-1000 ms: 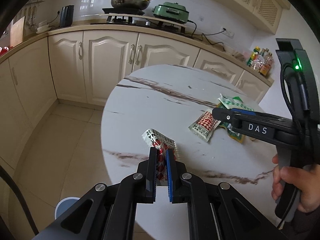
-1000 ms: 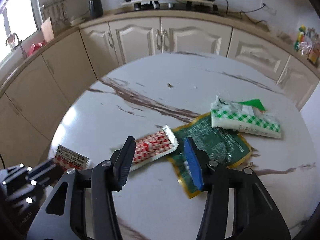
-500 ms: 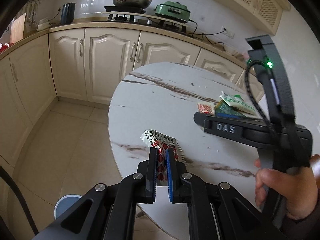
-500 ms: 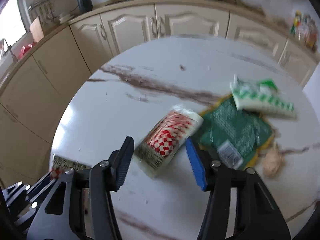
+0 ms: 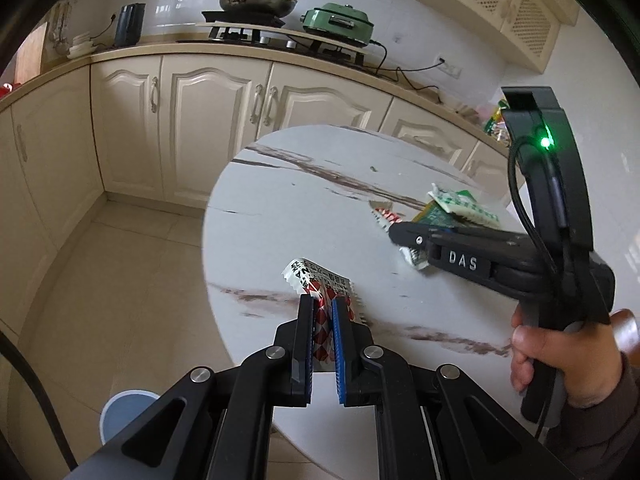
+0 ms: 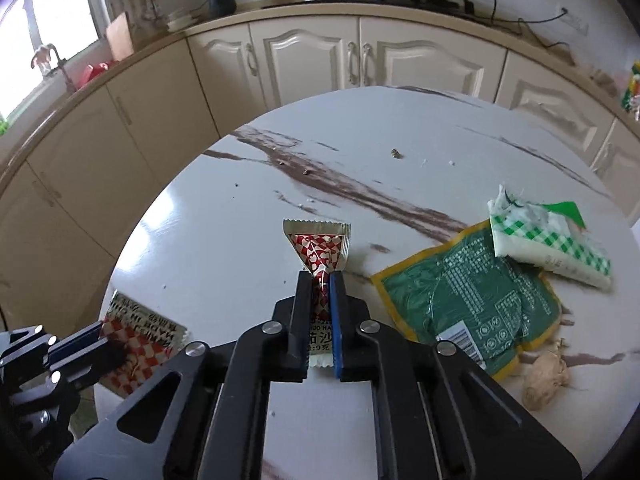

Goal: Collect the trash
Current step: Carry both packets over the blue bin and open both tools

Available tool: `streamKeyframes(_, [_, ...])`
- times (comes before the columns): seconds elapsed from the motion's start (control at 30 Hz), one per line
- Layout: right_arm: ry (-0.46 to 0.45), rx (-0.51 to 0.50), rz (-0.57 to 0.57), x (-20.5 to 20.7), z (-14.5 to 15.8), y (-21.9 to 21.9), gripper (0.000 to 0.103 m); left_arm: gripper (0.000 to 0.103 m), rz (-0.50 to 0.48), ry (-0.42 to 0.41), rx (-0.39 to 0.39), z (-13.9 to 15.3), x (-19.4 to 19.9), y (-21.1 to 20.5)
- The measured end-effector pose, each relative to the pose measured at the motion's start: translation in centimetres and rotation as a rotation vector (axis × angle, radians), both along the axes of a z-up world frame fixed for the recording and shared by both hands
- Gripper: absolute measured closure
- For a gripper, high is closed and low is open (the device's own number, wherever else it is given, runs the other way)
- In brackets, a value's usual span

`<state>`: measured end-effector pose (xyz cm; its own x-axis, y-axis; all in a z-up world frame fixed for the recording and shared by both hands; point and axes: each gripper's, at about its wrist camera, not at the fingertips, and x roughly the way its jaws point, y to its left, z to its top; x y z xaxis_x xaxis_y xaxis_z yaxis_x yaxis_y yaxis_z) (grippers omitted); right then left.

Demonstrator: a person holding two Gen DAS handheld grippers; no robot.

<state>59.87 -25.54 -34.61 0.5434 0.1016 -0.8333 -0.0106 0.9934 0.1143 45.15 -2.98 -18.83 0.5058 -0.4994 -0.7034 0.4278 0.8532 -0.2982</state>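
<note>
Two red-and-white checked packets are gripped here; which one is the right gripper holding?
The right gripper is shut on the small silver-edged sachet, pinched into a triangle. The left gripper holds the wider flat packet at the table edge.

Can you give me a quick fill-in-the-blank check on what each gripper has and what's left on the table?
1. The right gripper is shut on a red-and-white checked ____.
2. The left gripper holds a packet with the same ____ pattern.
3. The green-checked wrapper lies partly on the ____ bag.
4. A crumpled beige scrap lies on the ____.

Missing words: packet; checked; green; table
</note>
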Motion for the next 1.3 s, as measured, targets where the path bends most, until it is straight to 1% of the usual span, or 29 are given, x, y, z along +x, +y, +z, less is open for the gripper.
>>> streamKeyframes(0.13, [-0.021,0.034,0.02,-1.2,0.4,0.2,0.096,0.099,-0.016,0.0,-0.018,0.0,-0.5,-0.4])
streamKeyframes(0.2, [-0.044,0.045,0.023,-2.0,1.0,0.3,0.096,0.1,-0.018,0.0,-0.04,0.3,-0.8,-0.4])
streamKeyframes(0.37, [-0.101,0.066,0.059,-3.9,3.5,1.0,0.096,0.1,0.0,-0.019,-0.075,1.3,-1.7,0.2])
streamKeyframes(0.47, [-0.136,0.074,0.088,-4.7,4.9,2.3,0.096,0.1,0.01,-0.027,-0.113,2.0,-2.2,1.1])
streamKeyframes(0.53, [-0.144,0.089,0.111,-4.9,5.5,3.2,0.096,0.1,0.027,-0.045,-0.121,2.5,-2.9,2.2])
streamKeyframes(0.63, [-0.157,0.097,0.165,-5.2,6.3,5.7,0.096,0.1,0.074,-0.072,-0.118,3.2,-4.1,5.1])
streamKeyframes(0.7, [-0.163,0.099,0.214,-5.3,6.4,8.2,0.096,0.1,0.129,-0.085,-0.099,3.3,-4.9,8.0])
streamKeyframes(0.8, [-0.165,0.116,0.298,-5.4,6.1,12.6,0.096,0.1,0.205,-0.083,-0.06,2.9,-5.9,12.3])
streamKeyframes(0.87, [-0.155,0.13,0.357,-5.3,5.3,16.1,0.096,0.1,0.261,-0.066,-0.03,2.1,-6.3,15.4])
streamKeyframes(0.93, [-0.129,0.142,0.416,-4.9,4.0,19.5,0.096,0.1,0.313,-0.032,-0.007,0.7,-6.7,18.5])
streamKeyframes(0.97, [-0.112,0.148,0.447,-4.7,3.0,21.4,0.096,0.099,0.342,-0.008,0.016,-0.5,-6.8,20.1])
streamKeyframes(1.03, [-0.069,0.153,0.502,-4.4,0.7,24.7,0.096,0.099,0.37,0.05,0.025,-2.8,-6.8,22.4])
streamKeyframes(1.07, [-0.041,0.153,0.526,-4.2,-0.8,26.5,0.096,0.099,0.385,0.074,0.027,-3.9,-6.8,23.3])
streamKeyframes(1.13, [0.03,0.153,0.559,-3.7,-4.4,29.3,0.096,0.099,0.416,0.147,0.044,-7.2,-6.4,25.1])
streamKeyframes(1.23, [0.114,0.134,0.58,-2.9,-9.2,32.2,0.095,0.099,0.437,0.25,0.044,-11.8,-5.3,26.5])
streamKeyframes(1.27, [0.145,0.127,0.585,-2.6,-11.1,33.1,0.095,0.099,0.446,0.286,0.057,-13.8,-4.8,26.9])
streamKeyframes(1.3, [0.173,0.116,0.585,-2.4,-12.7,33.8,0.095,0.099,0.449,0.312,0.071,-15.2,-4.2,27.2])
